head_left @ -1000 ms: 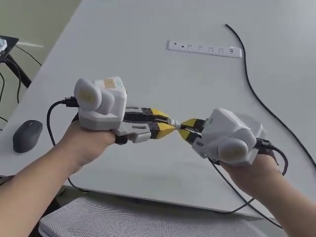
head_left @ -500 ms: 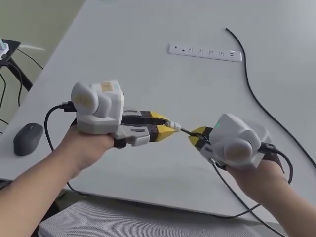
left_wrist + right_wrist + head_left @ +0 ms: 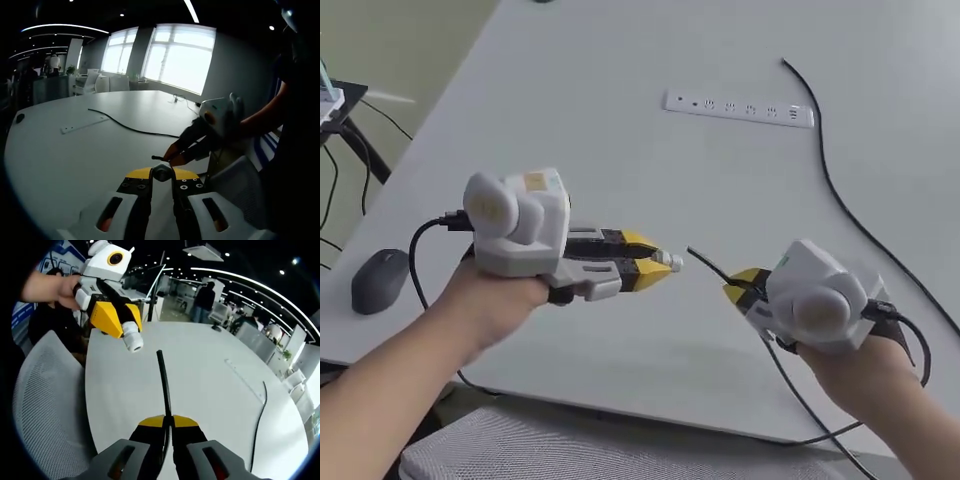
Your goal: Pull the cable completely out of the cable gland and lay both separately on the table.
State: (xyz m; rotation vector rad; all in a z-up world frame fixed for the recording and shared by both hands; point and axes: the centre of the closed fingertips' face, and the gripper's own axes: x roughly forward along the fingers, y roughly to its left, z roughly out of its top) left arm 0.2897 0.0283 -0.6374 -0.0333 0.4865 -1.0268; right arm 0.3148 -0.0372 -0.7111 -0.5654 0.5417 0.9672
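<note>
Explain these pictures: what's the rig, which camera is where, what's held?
No robot: a person holds a gripper in each hand. One picture comes from a headset camera looking down at the table; the two round ones come from cameras on the grippers. The left gripper has its jaws shut on a white cable gland. The right gripper grips a thin black cable, which is clear of the gland. On the table lie a power strip, a black cord and a mouse.

Power strip, mouse, mesh chair
</note>
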